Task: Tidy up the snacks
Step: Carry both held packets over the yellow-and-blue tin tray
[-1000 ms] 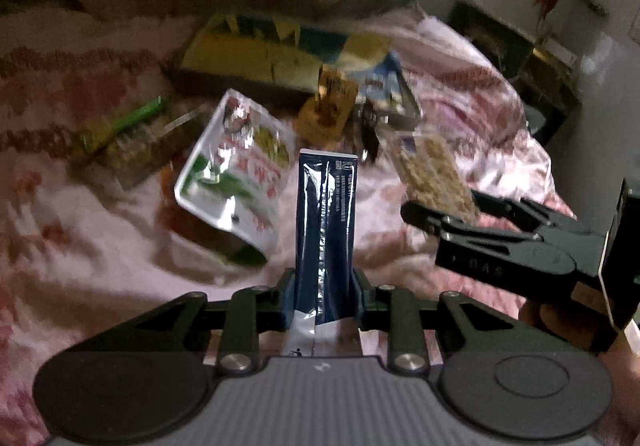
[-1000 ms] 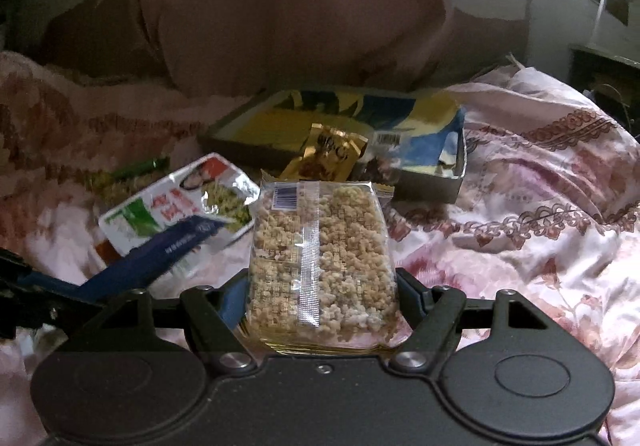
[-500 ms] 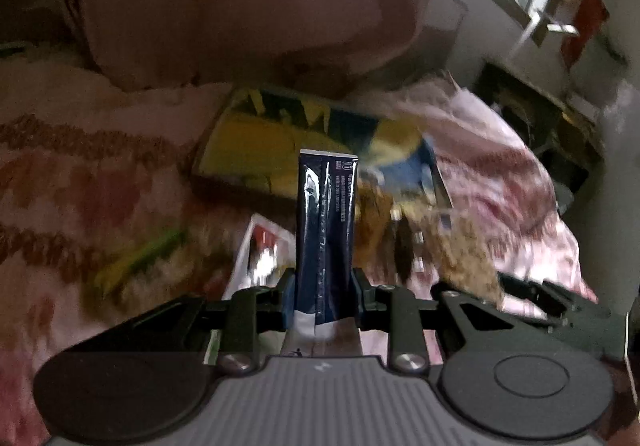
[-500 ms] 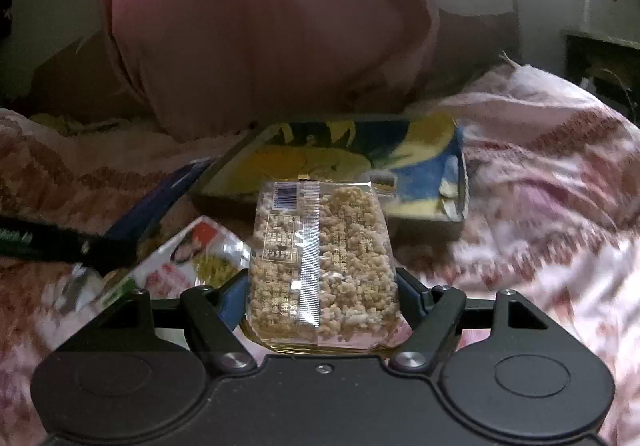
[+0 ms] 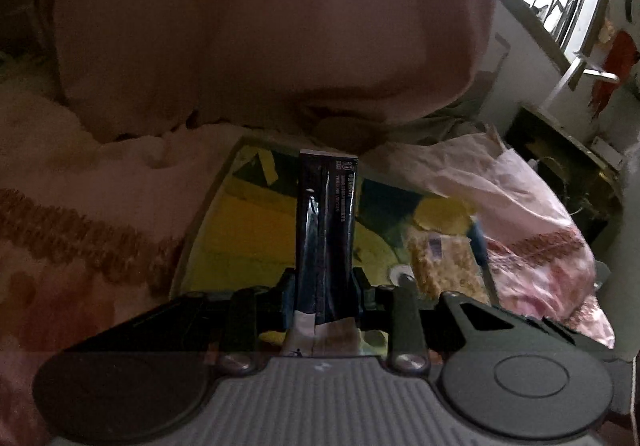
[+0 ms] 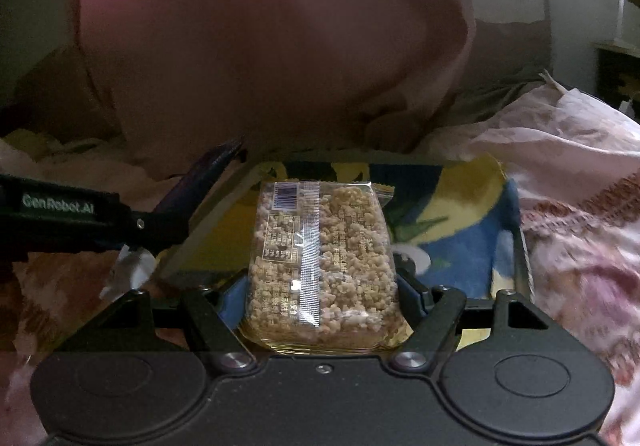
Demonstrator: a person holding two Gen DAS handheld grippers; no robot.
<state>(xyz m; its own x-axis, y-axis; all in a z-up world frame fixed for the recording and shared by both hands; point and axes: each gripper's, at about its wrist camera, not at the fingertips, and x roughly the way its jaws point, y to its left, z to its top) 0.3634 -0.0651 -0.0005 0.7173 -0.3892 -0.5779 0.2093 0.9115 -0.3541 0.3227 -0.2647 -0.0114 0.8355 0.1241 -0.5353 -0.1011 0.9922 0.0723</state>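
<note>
The left tongs [image 5: 324,288] are clenched on a dark blue stick packet [image 5: 326,234], which stands upright between their fingers. Just ahead of and below them sits a shallow tray [image 5: 240,222] with a yellow and blue print, resting on the pink floral bedspread [image 5: 80,206]. The right tongs [image 6: 322,286] grasp a clear packet of puffed grain cake [image 6: 344,246] by its sides, over the same tray's near edge. A pink pillow [image 6: 260,26] lies beyond the tray.

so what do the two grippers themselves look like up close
The left gripper has black linkage arms, silver screws, round black discs and a ribbed grey body. The right gripper is all black with matching discs and screws. White "GenRobot.AI" lettering marks the left one's side.
</note>
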